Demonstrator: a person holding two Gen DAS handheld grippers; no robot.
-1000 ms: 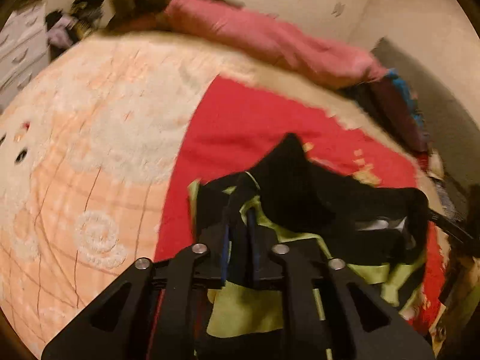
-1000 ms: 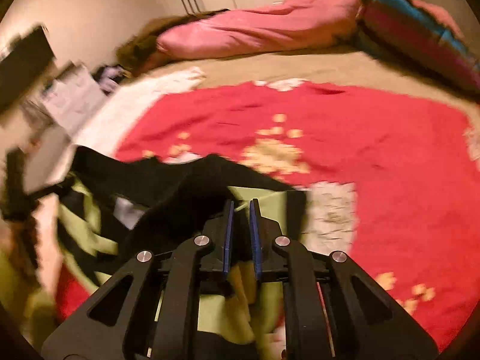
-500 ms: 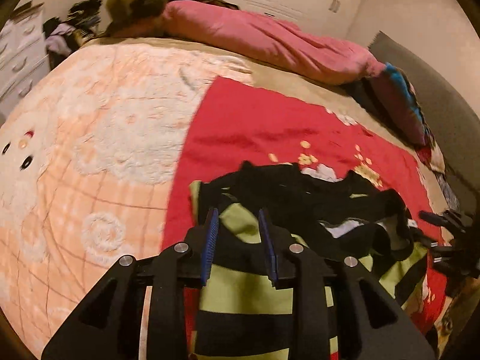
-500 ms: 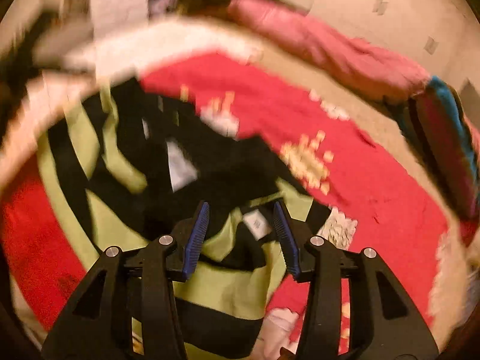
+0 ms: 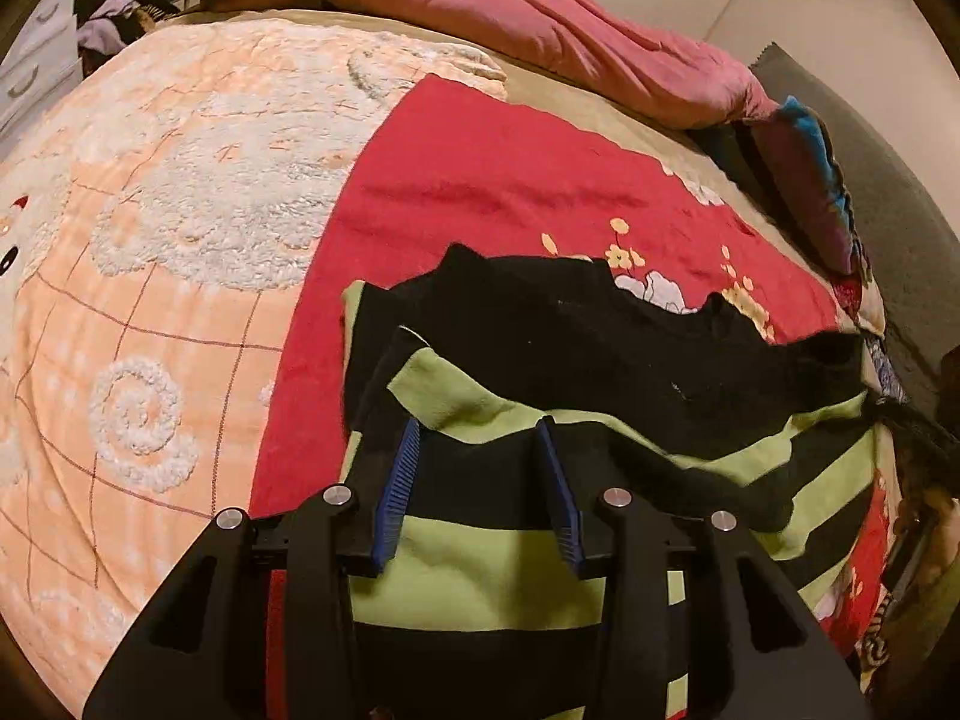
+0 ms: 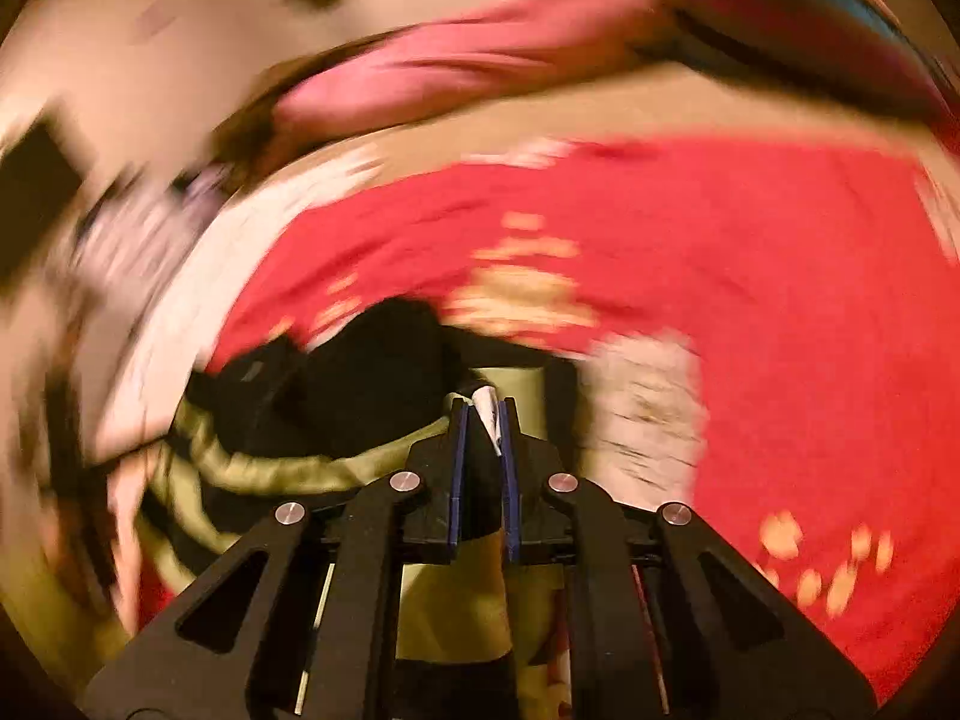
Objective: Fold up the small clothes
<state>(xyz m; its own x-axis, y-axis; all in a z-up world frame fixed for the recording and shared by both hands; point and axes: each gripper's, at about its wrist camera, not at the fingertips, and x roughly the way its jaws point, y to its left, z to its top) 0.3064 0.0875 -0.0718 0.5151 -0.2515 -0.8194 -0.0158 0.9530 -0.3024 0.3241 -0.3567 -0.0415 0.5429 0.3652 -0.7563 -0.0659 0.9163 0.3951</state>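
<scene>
Black and lime-green stripes mark the small sweater [image 5: 630, 420], which lies on the red blanket [image 5: 510, 180] near the front edge of the bed. Its far part is doubled over in a crumpled black band, so a first fold looks begun but untidy; smoothing and the remaining folds are, I judge, still to do. The left gripper [image 5: 480, 480] hovers over the near left stripes, its jaws opening with cloth beneath them but not pinched. The right gripper [image 6: 480, 450] is nearly closed on a fold of the sweater with its white label [image 6: 487, 414]; that view is blurred. A peach fleece blanket [image 5: 150, 240] lies to the left, and a pink duvet [image 5: 540, 30] lies along the far side. Nothing blocks the sweater.
</scene>
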